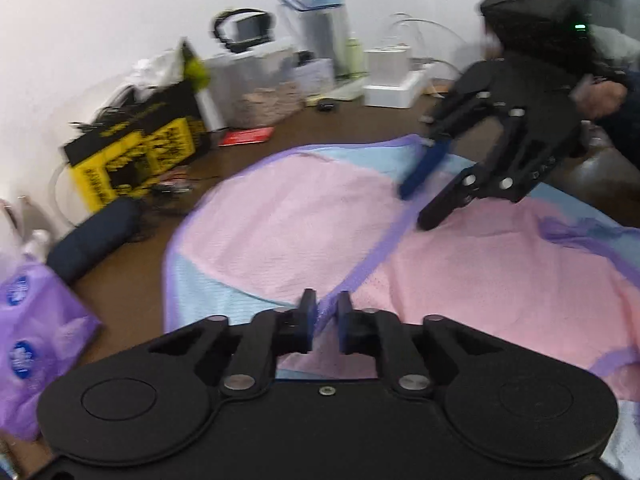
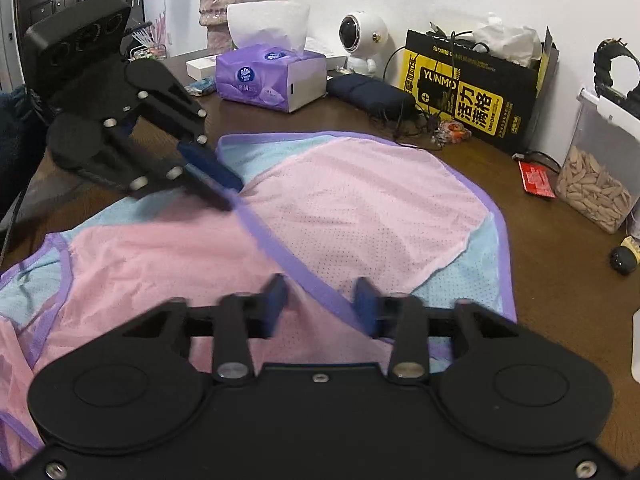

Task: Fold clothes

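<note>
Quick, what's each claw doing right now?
Left gripper: shut on the garment's purple trim.
Right gripper: open, straddling that trim, gripping nothing.

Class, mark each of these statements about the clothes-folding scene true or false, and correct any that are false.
1. The left gripper is closed on the garment's purple trim. True.
2. The right gripper has its fingers spread apart. True.
3. The garment is plain white. False: it is pink and light blue with purple edging.
4. The tissue pack is green. False: it is purple, with a white tissue sticking out.
5. A yellow and black bag stands by the wall. True.
</note>
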